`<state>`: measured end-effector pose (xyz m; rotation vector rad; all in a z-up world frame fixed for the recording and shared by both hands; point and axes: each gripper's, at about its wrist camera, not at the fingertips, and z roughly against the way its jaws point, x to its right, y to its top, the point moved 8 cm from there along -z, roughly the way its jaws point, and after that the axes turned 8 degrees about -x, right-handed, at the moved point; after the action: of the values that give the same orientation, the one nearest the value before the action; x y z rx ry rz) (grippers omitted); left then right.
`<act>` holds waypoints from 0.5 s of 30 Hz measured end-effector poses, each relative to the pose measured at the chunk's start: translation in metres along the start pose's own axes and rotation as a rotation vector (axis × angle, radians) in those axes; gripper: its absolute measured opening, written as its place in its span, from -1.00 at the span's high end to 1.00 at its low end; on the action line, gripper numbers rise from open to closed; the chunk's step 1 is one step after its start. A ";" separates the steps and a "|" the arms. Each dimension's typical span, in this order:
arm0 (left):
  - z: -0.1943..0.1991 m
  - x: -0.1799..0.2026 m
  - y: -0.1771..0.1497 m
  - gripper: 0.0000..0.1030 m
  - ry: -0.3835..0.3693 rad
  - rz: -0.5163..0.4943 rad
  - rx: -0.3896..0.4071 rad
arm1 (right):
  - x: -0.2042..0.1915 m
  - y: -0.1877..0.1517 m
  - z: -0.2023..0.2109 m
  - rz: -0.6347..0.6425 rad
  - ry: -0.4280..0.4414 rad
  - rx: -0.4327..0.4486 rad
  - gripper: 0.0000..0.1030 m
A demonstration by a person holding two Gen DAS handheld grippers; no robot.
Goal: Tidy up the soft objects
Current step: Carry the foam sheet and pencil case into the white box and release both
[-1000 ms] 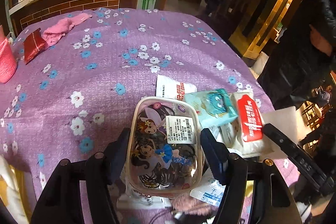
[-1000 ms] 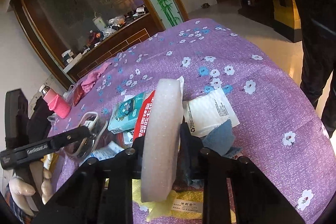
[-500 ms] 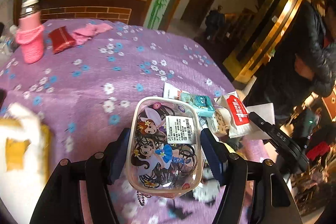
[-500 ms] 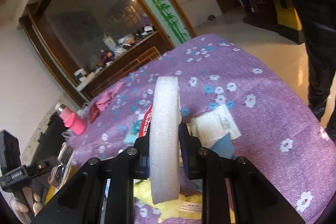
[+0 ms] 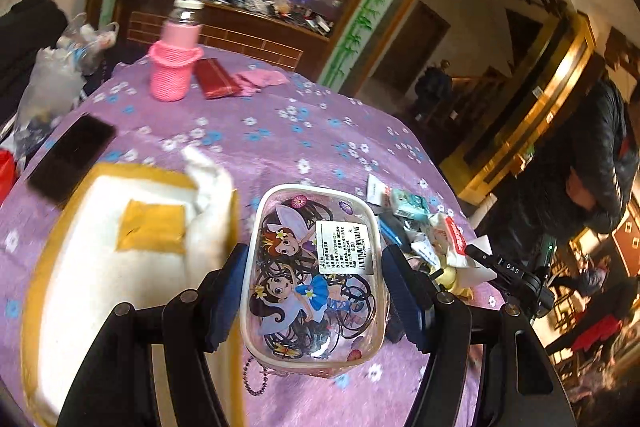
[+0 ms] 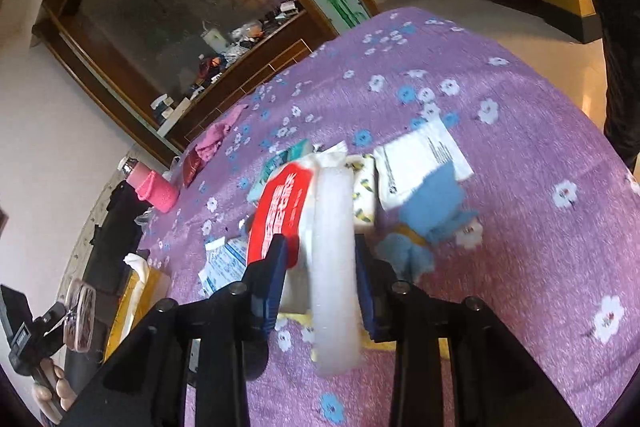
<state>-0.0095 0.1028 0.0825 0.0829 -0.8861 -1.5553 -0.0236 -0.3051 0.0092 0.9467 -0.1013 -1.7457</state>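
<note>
Above the purple desk (image 5: 280, 131), left claw (image 5: 314, 291) clamps a clear cartoon pouch (image 5: 316, 279) beside the yellow-trimmed fabric bin (image 5: 120, 227), presumably its destination, while right claw (image 6: 320, 267) pinches a white foam pad (image 6: 334, 267) over the remaining pile (image 6: 360, 179).

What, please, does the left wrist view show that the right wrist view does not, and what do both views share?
Only the left wrist view shows the cartoon-printed clear pouch face-on and the black phone. Only the right wrist view shows the white foam pad and the blue cloth. Both share the purple floral tablecloth, the pink-sleeved bottle, the red pouch and the red-labelled tissue pack.
</note>
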 end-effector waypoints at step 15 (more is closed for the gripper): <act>0.040 -0.078 -0.029 -0.36 -0.010 0.135 0.053 | 0.006 -0.031 0.035 0.052 -0.169 -0.018 0.58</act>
<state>-0.0372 0.1874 0.0603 0.0526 -0.9224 -1.4082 -0.0698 -0.3111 0.0145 0.7762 -0.2176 -1.7738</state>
